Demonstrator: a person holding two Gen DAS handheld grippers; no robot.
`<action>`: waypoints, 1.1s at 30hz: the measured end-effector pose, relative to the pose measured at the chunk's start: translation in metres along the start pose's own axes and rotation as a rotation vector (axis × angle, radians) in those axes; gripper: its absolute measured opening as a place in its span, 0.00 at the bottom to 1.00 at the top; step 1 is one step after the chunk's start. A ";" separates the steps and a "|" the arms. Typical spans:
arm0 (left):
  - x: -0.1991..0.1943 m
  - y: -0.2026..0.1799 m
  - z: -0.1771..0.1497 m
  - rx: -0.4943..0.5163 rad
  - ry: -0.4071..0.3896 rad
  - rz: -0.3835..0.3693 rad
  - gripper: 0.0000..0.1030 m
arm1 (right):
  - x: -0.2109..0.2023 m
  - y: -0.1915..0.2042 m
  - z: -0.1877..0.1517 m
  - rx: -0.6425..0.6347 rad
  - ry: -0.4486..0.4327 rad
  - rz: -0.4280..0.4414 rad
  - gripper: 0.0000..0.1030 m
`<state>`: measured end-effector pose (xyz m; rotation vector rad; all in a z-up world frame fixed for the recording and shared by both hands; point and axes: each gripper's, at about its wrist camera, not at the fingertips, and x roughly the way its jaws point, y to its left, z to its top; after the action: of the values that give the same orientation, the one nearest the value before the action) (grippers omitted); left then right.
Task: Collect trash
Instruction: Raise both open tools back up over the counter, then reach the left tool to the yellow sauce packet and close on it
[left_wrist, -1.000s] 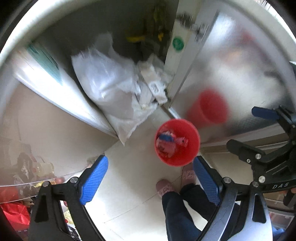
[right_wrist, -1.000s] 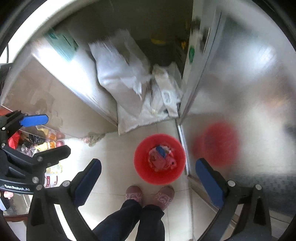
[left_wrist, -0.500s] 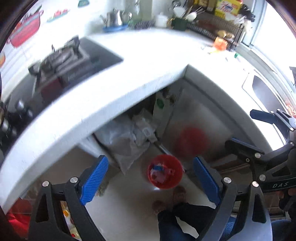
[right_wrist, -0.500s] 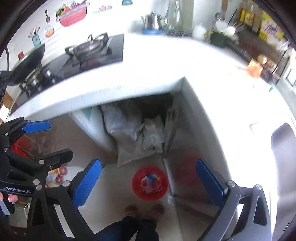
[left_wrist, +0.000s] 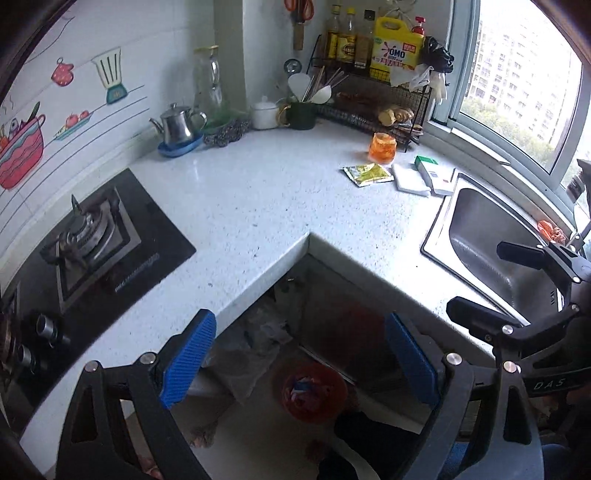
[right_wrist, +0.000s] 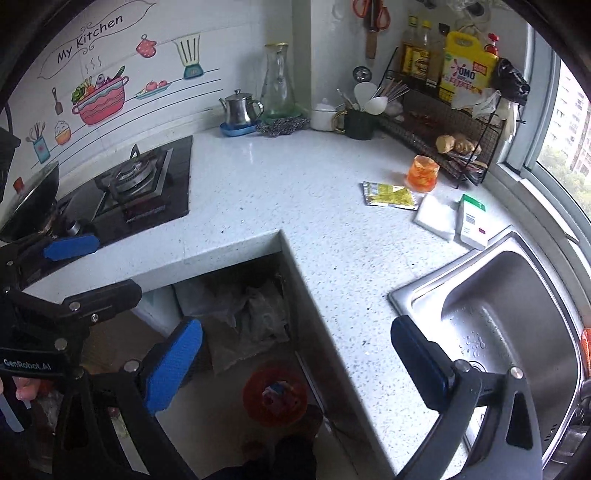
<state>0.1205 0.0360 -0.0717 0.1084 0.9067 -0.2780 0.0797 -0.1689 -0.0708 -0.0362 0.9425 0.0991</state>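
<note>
Both grippers hang above the L-shaped white bench, and each has its jaws wide apart with nothing between them. The left gripper and the right gripper each look down past the bench's inner corner to the floor, where a red bin holding crumpled wrappers stands just beside the open cabinet under the bench. On the bench, near the steel sink, lie the loose pieces: a yellow packet, a white tissue pack touching a green-and-white box, and an orange cup just beside the packet, in front of the wire rack. The gas hob sits well apart from the sink, at the far left of the bench
</note>
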 end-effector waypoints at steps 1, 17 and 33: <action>0.002 -0.003 0.007 0.011 -0.004 0.018 0.89 | -0.004 -0.007 0.002 0.011 -0.005 -0.008 0.99; 0.080 -0.052 0.117 0.164 -0.006 -0.055 0.89 | 0.027 -0.089 0.064 0.105 -0.003 -0.081 0.99; 0.210 -0.096 0.215 0.305 0.138 -0.130 0.89 | 0.099 -0.193 0.122 0.177 0.088 -0.108 0.99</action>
<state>0.3799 -0.1417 -0.1033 0.3546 1.0050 -0.5343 0.2550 -0.3446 -0.0813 0.0729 1.0321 -0.0865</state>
